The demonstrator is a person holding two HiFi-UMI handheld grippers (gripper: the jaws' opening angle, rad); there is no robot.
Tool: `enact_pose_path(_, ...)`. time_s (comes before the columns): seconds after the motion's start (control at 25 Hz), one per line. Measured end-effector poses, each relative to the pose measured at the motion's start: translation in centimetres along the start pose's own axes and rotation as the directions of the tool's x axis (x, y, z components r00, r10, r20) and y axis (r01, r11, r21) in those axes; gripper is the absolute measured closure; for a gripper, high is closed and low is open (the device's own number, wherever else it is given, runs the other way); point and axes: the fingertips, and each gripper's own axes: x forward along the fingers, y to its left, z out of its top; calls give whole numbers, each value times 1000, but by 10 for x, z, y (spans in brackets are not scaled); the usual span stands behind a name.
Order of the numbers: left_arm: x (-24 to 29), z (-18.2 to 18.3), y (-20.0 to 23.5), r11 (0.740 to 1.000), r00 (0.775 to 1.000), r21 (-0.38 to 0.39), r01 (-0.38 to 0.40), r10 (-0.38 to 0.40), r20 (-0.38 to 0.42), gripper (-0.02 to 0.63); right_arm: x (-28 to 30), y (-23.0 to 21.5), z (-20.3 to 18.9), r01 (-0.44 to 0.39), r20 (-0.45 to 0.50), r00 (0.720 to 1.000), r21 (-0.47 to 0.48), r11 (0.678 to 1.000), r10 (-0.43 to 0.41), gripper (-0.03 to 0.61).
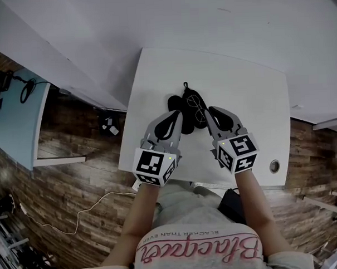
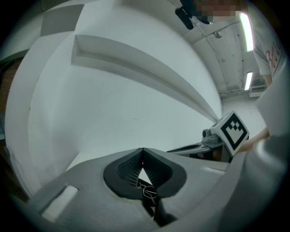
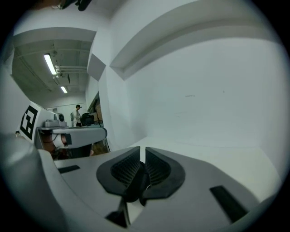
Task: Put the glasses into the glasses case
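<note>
On the white table [image 1: 239, 83] lies the black glasses case [image 1: 185, 101], with the thin wire-rimmed glasses [image 1: 197, 106] resting on it. My left gripper [image 1: 177, 115] is at the case's left side. In the left gripper view its jaws [image 2: 142, 152] are shut tip to tip; the glasses [image 2: 147, 190] and the dark case [image 2: 156, 210] show through the gap under the tips. My right gripper [image 1: 207, 111] is at the case's right side. In the right gripper view it [image 3: 142, 156] is shut on a dark part of the case [image 3: 134, 183].
The table's front edge lies just below both grippers, with a round cable hole [image 1: 274, 166] near its right front corner. A pale blue desk [image 1: 17, 115] stands at the left. A white cable [image 1: 77, 219] runs over the wooden floor. A white wall rises behind the table.
</note>
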Motion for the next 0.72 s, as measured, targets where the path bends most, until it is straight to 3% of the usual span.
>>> enact_pose_path(0.44, -37, 49, -65, 995, 991, 99, 8, -21, 129, 609, -80, 45, 44, -93, 200, 975, -51, 994, 101, 568)
enact_pose_path(0.72, -59, 74, -105, 989, 978, 150, 18, -48, 203, 609, -127, 64, 58, -129, 261, 955, -60, 990, 141, 568)
